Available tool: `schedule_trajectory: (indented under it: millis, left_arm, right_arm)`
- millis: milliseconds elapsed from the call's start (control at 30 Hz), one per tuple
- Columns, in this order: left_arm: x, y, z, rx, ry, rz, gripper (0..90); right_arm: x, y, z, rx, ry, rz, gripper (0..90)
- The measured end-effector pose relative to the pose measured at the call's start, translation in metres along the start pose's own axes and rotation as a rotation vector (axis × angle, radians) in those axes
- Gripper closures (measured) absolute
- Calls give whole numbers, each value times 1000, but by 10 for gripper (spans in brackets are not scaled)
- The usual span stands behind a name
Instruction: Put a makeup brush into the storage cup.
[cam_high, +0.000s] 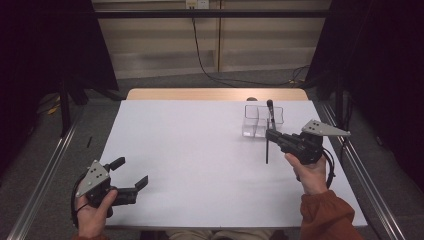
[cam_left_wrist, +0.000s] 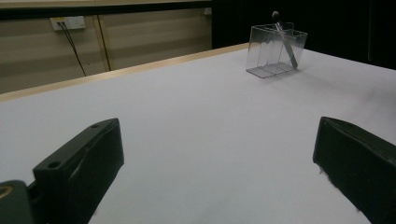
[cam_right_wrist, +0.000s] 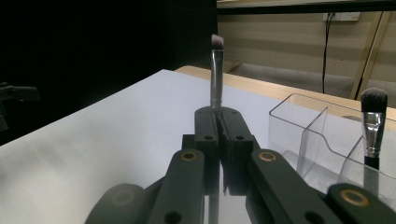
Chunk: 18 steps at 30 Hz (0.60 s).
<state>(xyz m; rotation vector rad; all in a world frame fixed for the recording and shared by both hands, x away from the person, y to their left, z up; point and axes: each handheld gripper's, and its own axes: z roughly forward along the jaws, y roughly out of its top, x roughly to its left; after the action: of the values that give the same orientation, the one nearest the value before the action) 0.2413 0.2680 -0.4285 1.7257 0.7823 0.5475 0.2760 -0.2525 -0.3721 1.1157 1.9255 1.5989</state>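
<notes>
Black jaws of the right gripper (cam_right_wrist: 219, 122) are clamped tight on a slim makeup brush (cam_right_wrist: 216, 70), held above the white table (cam_high: 200, 150) just beside the clear acrylic organizer (cam_high: 260, 121). Brush stands near vertical, long axis up-down, bristles on top; lower handle in the right gripper view is hidden behind the jaws. A second brush (cam_right_wrist: 373, 122) stands in the organizer, bristles up. Left gripper (cam_high: 131, 175) spread wide, holding nothing, low over the near-left table corner.
</notes>
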Motion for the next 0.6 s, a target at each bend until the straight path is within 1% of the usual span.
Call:
schedule_trajectory:
  millis: [433,600]
  left_arm:
    - [0,0,0,0,-1,1,19]
    - [0,0,1,2,-3,5,18]
  right_arm:
    - [-6,15,5,-18,-22,-15,870]
    - [-8,25,7,-21,-21,-37,870]
